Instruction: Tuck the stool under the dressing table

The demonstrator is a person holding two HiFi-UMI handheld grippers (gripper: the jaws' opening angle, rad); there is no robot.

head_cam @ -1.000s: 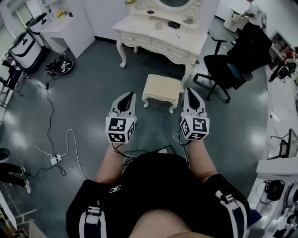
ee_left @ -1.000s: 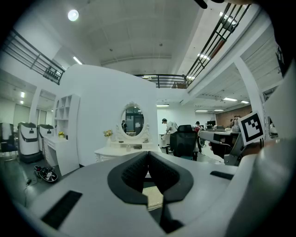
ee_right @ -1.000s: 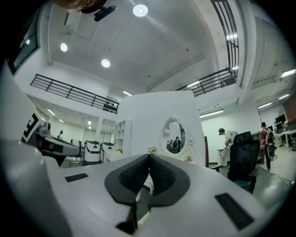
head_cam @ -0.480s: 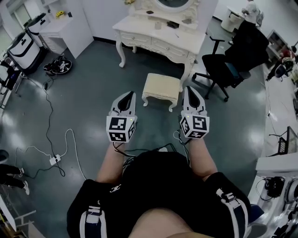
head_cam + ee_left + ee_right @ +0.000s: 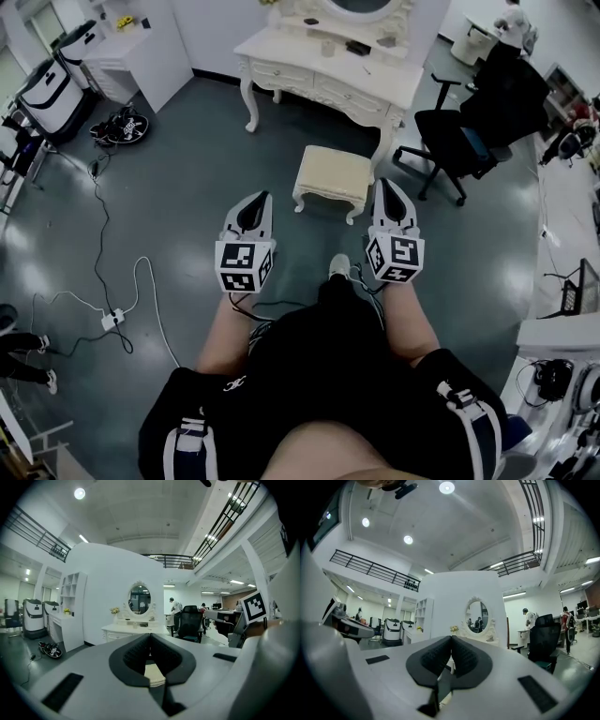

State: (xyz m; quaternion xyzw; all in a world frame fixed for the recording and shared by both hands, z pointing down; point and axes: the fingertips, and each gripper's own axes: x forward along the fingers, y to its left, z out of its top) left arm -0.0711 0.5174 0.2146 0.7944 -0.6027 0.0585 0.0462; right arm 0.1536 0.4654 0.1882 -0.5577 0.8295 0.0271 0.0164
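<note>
A cream cushioned stool (image 5: 334,177) stands on the dark floor in front of the white dressing table (image 5: 319,73), out from under it. An oval mirror (image 5: 360,7) tops the table. My left gripper (image 5: 255,207) is shut and empty, held level to the left of the stool and short of it. My right gripper (image 5: 388,194) is also shut and empty, beside the stool's right front corner without touching it. In the left gripper view the stool (image 5: 153,674) shows through the gap below the shut jaws, with the dressing table (image 5: 124,631) behind. The right gripper view shows the mirror (image 5: 477,617).
A black office chair (image 5: 455,139) stands right of the dressing table. A white cabinet (image 5: 141,52) stands at the left, with bags (image 5: 119,127) beside it. A white cable and power strip (image 5: 112,321) lie on the floor at left. A person (image 5: 511,23) stands at the far right.
Both grippers and the person have moved forward toward the stool and dressing table; a foot now shows between the arms. Both grippers stayed shut.
</note>
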